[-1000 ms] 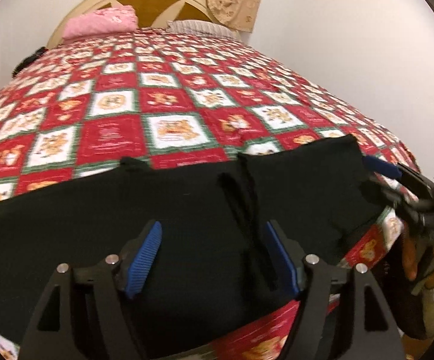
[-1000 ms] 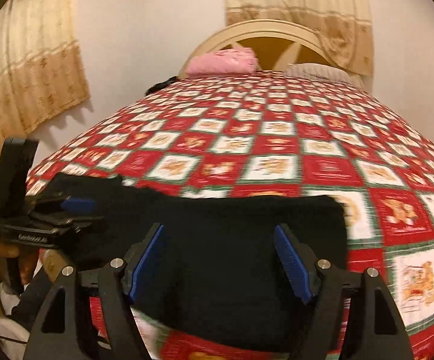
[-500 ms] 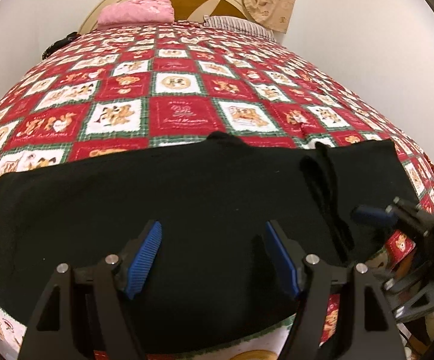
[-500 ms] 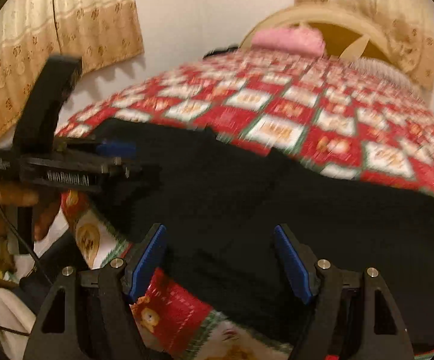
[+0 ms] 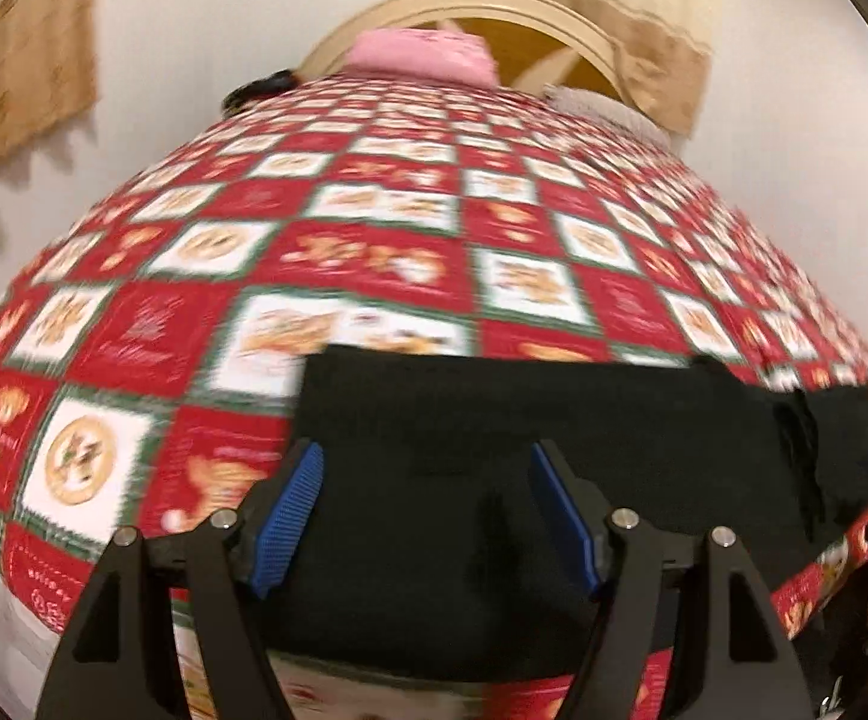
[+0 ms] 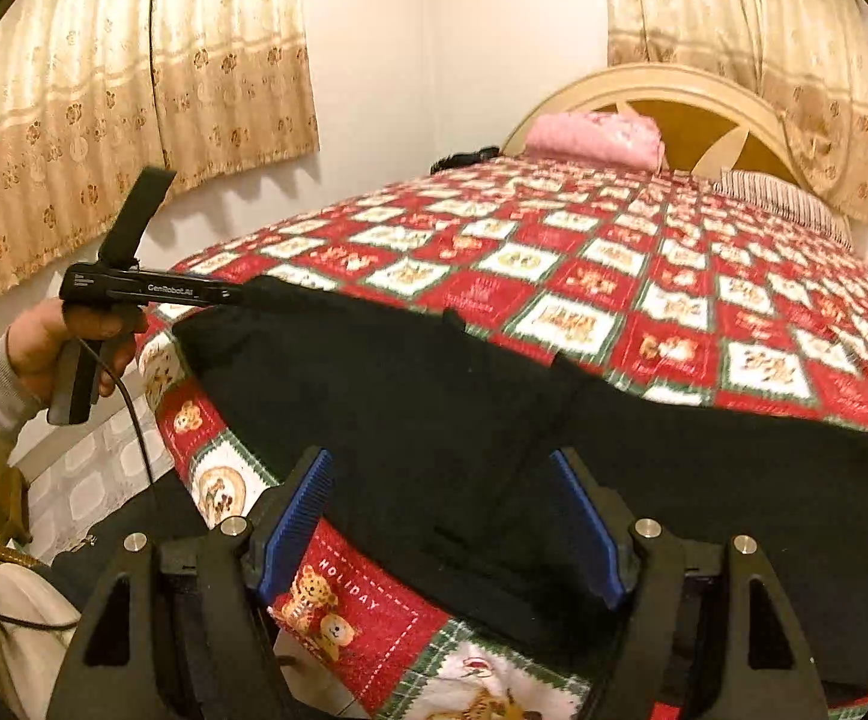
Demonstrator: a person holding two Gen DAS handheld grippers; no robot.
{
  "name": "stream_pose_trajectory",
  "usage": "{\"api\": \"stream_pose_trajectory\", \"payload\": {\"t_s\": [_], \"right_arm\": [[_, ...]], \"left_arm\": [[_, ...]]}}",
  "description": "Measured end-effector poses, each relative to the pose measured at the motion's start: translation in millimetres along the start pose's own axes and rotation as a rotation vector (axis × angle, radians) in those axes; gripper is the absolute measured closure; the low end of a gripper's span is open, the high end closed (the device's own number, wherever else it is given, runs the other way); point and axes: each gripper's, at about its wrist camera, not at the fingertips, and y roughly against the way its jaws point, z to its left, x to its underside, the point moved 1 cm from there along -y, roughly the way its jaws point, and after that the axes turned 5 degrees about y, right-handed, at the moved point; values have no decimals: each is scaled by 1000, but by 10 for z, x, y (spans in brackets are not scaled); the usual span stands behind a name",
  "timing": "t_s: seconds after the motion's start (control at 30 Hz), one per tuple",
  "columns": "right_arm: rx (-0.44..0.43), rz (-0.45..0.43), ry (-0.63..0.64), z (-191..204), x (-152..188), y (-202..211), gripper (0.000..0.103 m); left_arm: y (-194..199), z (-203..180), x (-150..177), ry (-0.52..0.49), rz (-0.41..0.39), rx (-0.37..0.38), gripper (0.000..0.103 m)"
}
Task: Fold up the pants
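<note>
Black pants [image 5: 524, 480] lie flat across the near edge of the bed, also in the right wrist view [image 6: 494, 420]. My left gripper [image 5: 428, 516] is open, its blue pads over the pants' left end near the bed edge. The right wrist view shows that left gripper from the side [image 6: 236, 295] at the pants' far left corner; I cannot tell from there whether it touches the cloth. My right gripper [image 6: 443, 525] is open and empty above the pants' front edge, near a fold line in the cloth.
The bed carries a red, white and green holiday quilt [image 6: 644, 276]. A pink pillow [image 6: 596, 135] and a striped pillow [image 6: 782, 198] lie by the cream headboard [image 6: 674, 90]. Curtains [image 6: 134, 90] hang on the left wall. A cable trails from the left hand.
My left gripper has moved left along the pants to their left end. My right gripper has swung left too, so it looks across the pants toward the left hand.
</note>
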Motion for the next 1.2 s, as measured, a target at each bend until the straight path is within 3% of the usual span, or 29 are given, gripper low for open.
{"api": "stream_pose_trajectory", "payload": {"t_s": [0.07, 0.23, 0.33, 0.43, 0.63, 0.87, 0.97, 1.0, 1.2], "right_arm": [[2, -12, 1, 7, -7, 6, 28], [9, -1, 48, 87, -8, -40, 28], [26, 7, 87, 143, 2, -61, 28], [14, 13, 92, 170, 12, -88, 28], [6, 14, 87, 217, 32, -121, 28], [13, 12, 82, 235, 39, -127, 28], [17, -3, 82, 247, 27, -77, 28], [17, -8, 83, 242, 20, -63, 28], [29, -39, 92, 217, -38, 55, 28]], "left_arm": [[-67, 188, 3, 34, 6, -13, 30], [-269, 359, 50, 123, 34, 75, 30], [-286, 332, 50, 121, 15, 85, 31], [-300, 302, 56, 112, 20, 96, 44], [-252, 315, 35, 83, 13, 108, 59], [-384, 455, -23, 149, 58, 167, 53], [-323, 383, -16, 103, 61, 154, 69], [-267, 357, -16, 91, 55, 152, 86], [84, 262, -53, 105, 3, 205, 90]]}}
